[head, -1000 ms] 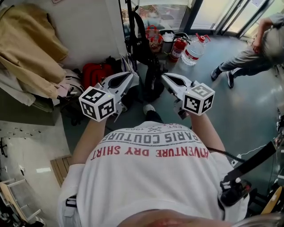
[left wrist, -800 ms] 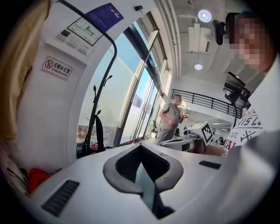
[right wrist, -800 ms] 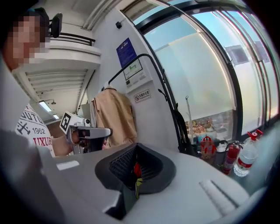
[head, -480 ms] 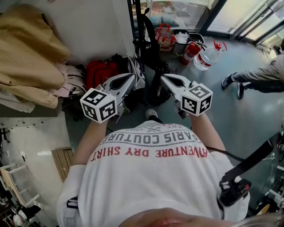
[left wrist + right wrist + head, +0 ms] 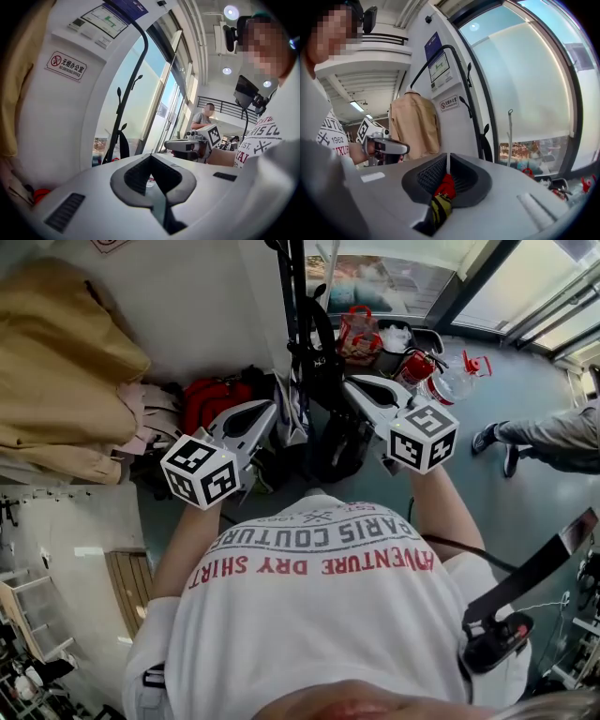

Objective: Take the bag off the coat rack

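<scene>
Clothing fills the far left: a beige coat [image 5: 66, 381] hangs against the wall, with a red bag [image 5: 211, 399] on the floor below it, both away from the job. The left gripper [image 5: 272, 409] is held out at chest height and aimed at the coat rack. Its fingers [image 5: 136, 174] are pressed together with nothing between them, probably carried that way for the approach.

Past its tip stands the coat rack [image 5: 293, 287], a black pole with short curved hooks. The bag [image 5: 323, 371] hangs low on the pole, between the two grippers in the head view, and neither appears to touch it. It is black, soft and slumped, with dark straps running up toward a hook, so the straps look like the part to lift clear.

The right gripper [image 5: 349, 382] mirrors the left, aimed at the same pole. Its fingers [image 5: 432, 176] are together too and grip nothing. A scrap of red and yellow shows through the hollow behind them, and I cannot tell what it is. Further right, a fire extinguisher [image 5: 417, 367] and a water jug [image 5: 455, 382] sit on the floor.
</scene>
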Tool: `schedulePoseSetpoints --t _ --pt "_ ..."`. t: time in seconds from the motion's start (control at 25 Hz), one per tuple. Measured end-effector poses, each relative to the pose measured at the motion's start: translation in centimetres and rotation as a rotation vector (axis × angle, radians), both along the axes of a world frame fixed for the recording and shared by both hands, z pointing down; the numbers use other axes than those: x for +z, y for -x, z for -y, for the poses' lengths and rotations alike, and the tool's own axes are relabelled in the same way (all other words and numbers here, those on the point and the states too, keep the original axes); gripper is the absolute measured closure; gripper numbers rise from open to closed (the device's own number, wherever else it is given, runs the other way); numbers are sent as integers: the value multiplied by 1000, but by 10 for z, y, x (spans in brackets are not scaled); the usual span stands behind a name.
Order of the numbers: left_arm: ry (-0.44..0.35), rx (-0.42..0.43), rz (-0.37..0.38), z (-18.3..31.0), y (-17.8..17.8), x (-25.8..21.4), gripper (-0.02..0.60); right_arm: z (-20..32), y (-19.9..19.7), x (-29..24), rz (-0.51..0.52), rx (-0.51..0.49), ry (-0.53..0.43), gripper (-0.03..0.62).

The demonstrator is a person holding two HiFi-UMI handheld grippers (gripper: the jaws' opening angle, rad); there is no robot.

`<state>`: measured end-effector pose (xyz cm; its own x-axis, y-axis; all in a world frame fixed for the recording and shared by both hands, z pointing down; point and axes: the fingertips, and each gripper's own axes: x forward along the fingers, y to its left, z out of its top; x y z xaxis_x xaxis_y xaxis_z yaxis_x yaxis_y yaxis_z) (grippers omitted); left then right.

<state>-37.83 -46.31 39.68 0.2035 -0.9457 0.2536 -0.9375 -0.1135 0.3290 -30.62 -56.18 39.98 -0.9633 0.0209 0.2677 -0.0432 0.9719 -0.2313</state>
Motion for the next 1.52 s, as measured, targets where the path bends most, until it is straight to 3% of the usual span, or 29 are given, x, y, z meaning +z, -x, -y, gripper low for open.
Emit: schedulePoseSetpoints --t 0.36,0.48,0.72,0.92,1.04,1.08,1.12,1.32,1.52 --pt "13 -92 31 8 44 2 578 68 85 14 -49 -56 -177 551" --pt "15 -128 23 4 58 5 578 97 110 29 -72 -9 -175 486" --pt "28 -198 1 -1 80 15 578 128 146 75 -162 23 -169 442" --pt "40 -234 -14 -6 90 24 578 141 161 98 -193 46 -162 442" --pt "47 -245 -21 -8 96 28 578 141 165 106 -197 51 -108 446" --pt "47 -248 -24 -9 97 28 578 142 165 107 -193 61 -96 462" --pt "46 -250 -28 -9 98 29 578 143 165 108 -188 68 -91 530" --pt "48 -253 -28 -9 96 32 578 138 165 110 -190 64 -81 579" --pt "61 -253 -27 -7 91 33 578 143 155 95 -179 123 -158 582"
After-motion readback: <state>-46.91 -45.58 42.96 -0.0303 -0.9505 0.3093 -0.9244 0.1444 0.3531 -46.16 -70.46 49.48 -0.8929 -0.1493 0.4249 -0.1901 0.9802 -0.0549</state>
